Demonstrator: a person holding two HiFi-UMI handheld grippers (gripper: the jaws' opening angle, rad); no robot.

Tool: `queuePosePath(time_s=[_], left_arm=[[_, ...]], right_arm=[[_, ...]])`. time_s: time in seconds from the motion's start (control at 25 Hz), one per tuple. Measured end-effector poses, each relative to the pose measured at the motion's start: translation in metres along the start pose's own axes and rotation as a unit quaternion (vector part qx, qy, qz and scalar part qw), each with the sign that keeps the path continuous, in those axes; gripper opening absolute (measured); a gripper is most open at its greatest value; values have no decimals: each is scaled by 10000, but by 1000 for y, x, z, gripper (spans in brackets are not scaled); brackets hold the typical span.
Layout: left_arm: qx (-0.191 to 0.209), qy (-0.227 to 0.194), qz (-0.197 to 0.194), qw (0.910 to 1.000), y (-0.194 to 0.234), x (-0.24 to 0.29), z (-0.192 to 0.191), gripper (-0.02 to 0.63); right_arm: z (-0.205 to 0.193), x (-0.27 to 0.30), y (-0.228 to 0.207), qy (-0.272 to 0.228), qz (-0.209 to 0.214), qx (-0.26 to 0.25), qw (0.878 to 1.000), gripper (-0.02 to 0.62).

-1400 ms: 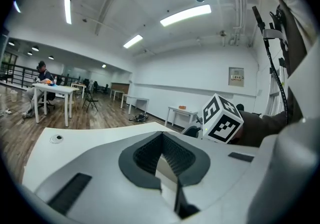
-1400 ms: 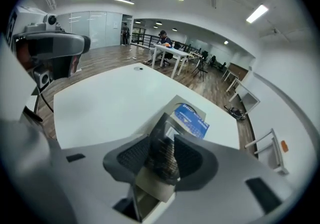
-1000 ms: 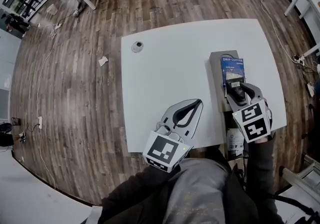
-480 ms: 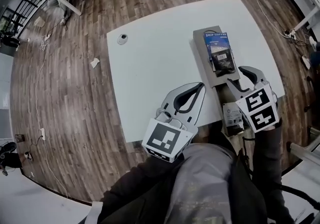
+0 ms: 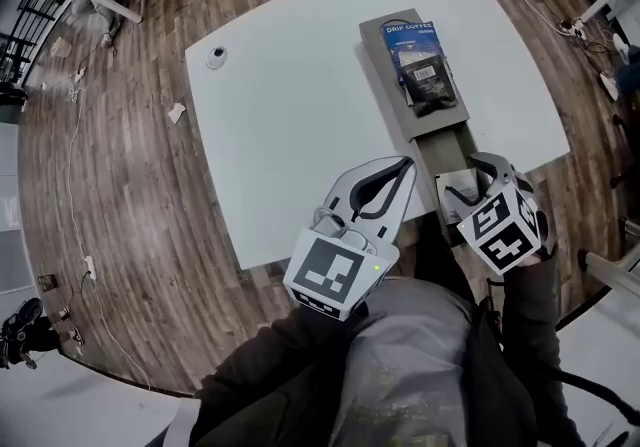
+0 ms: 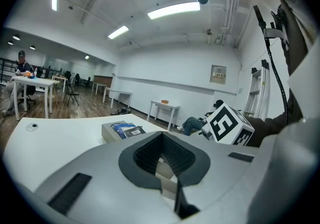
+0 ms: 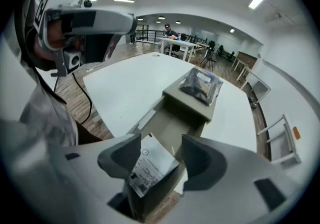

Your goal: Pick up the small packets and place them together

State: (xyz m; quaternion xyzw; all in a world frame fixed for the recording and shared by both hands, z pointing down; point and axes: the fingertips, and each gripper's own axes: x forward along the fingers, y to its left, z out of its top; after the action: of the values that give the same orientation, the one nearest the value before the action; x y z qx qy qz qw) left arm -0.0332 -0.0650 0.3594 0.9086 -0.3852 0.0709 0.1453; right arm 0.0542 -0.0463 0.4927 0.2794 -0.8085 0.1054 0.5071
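My right tool (image 7: pixel 160 144) hangs with jaws apart, just opened wider, around a white packet (image 7: pixel 150 168) lying unpinched in the tray (image 7: pixel 172 120) sticking out of the grey box (image 5: pixel 378 50) on the desk (image 5: pixel 300 115). Two more packets (image 5: pixel 420 65) rest on the box. My left tool (image 5: pixel 403 167) is closed and empty.

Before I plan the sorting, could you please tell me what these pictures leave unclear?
- Print on the white packet: too small to read, right gripper view.
- What the round object on the table is: too small to tell, head view.
- Lower part of the blue packet: covered by the black packet, head view. Anything beneath is hidden.
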Motion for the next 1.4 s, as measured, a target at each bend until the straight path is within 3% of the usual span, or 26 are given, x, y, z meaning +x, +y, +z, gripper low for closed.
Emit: queuePosePath(time_s=[0.28,0.6,0.68,0.76,0.8,0.92,1.4], left_arm=[[-17,1,93,10000,3,2,0,3],[-261,17,272,9993,23,2,-4,3],[-279,-3,263,9993,24,4,-5,3],[-263,-36,267,9993,26,5,-5,3],[-258,-46,269,9993,26,5,-5,3],[-210,-62,259,9994,26,4,-1,3],[394,-408,-136,9983,-9,-5,38,3]], right_arm=[[-32,31,25,904,653,-356,9931,302],[-41,43,24,1509,777,-603,9837,301],[-39,44,23,1474,770,-633,9840,267],[-35,45,19,1366,642,-645,9864,137],[-34,46,18,1321,583,-647,9874,105],[-30,46,16,1215,502,-609,9895,57],[22,-18,-15,-19,-513,-40,9987,46]])
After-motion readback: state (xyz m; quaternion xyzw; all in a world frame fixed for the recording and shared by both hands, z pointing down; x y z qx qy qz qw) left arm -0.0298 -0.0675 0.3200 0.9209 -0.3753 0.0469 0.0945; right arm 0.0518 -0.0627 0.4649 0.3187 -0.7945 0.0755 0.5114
